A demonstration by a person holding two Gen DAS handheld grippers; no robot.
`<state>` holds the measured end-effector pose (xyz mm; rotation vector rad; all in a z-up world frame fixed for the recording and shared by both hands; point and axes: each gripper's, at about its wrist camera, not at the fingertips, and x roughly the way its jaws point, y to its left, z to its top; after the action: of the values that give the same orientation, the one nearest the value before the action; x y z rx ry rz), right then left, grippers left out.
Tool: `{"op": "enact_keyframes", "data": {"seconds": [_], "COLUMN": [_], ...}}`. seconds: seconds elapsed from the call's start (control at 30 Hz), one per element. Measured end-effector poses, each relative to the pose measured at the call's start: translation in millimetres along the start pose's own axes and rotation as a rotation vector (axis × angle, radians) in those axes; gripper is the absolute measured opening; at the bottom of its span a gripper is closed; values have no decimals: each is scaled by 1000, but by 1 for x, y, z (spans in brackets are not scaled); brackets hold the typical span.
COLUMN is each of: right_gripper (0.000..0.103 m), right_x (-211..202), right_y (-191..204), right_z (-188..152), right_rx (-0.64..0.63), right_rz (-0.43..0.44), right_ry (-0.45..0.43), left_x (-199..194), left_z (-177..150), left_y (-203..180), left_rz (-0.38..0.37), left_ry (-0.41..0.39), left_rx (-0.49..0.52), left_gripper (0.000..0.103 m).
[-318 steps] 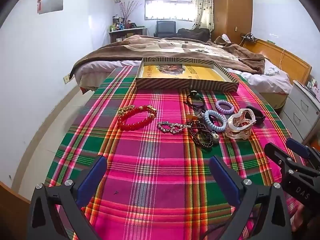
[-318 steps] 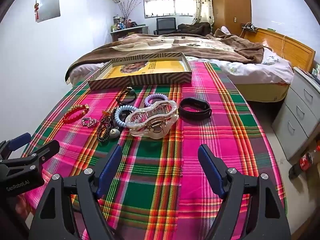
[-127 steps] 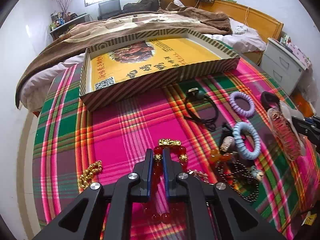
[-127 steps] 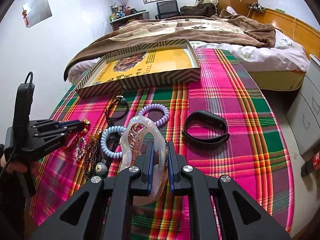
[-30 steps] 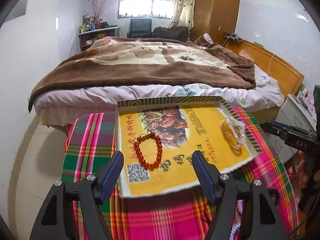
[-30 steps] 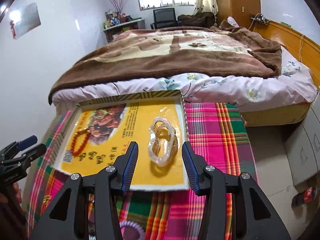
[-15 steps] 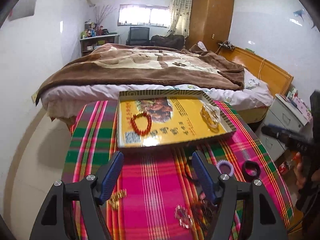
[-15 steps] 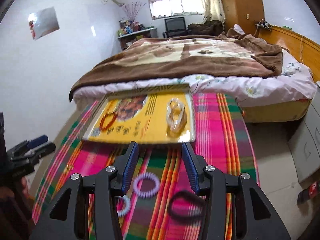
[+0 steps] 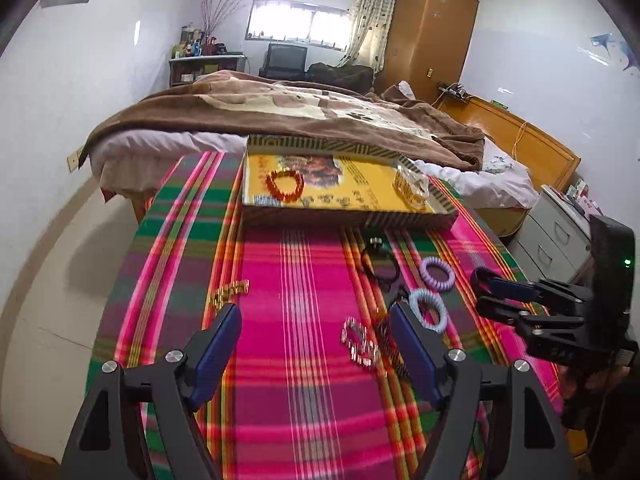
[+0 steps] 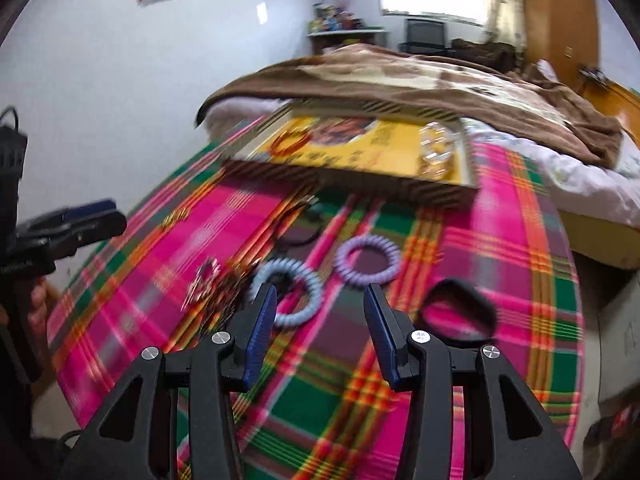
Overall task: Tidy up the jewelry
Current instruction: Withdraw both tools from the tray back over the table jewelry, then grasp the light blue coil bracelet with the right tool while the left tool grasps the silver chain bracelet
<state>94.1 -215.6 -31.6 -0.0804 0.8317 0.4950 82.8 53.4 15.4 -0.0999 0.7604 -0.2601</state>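
Observation:
A shallow yellow box (image 9: 408, 220) at the table's far end holds a red bead bracelet (image 9: 285, 185) and a clear hair claw (image 9: 411, 185). On the plaid cloth lie a gold bracelet (image 9: 229, 293), a silver bracelet (image 9: 359, 343), a blue coil hair tie (image 9: 428, 310), a purple coil hair tie (image 9: 437, 274) and a black hair tie (image 9: 378, 262). My left gripper (image 9: 314, 322) is open and empty above the cloth. My right gripper (image 10: 320, 300) is open and empty, near the blue coil tie (image 10: 286, 292), the purple tie (image 10: 367, 260) and a black band (image 10: 460, 314).
A bed with a brown blanket (image 9: 288, 112) stands behind the table. Grey drawers (image 9: 560, 236) stand at the right. The right gripper also shows in the left wrist view (image 9: 490, 292). The right wrist view is blurred.
Both grippers have pulled back from the box toward the near side of the table and dropped lower. Both stay open and empty. The bracelet and claw remain in the box.

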Motion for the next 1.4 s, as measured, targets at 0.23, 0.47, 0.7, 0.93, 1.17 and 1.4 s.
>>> {"op": "enact_keyframes", "data": {"seconds": [0.23,0.47,0.7,0.93,1.17,1.4], "right_gripper": [46,36,18,9,9,9], "right_x": [23,42,56,44,2,-23], "right_y": [15,23,26,11,-10,-24], "right_z": [0,4,6,6,7,2], "right_rx": [-28,-49,-66,8,97,133], "right_rz": [54,69,59,78,71,50], "right_ry": [29,78,128,100,-20,-71], "left_x": [-2,2,4,10,34,63], "left_z": [-19,-23,-24,-23,-24,-30], "left_y": [11,14,18,15,-2,-21], "left_rz": [15,15,26,19,-40,-19], "left_ry": [24,37,45,60,119,177], "left_rx": [-27,-44,-59,-59,-53,-17], "left_gripper": [76,76,76,76,76,76]}}
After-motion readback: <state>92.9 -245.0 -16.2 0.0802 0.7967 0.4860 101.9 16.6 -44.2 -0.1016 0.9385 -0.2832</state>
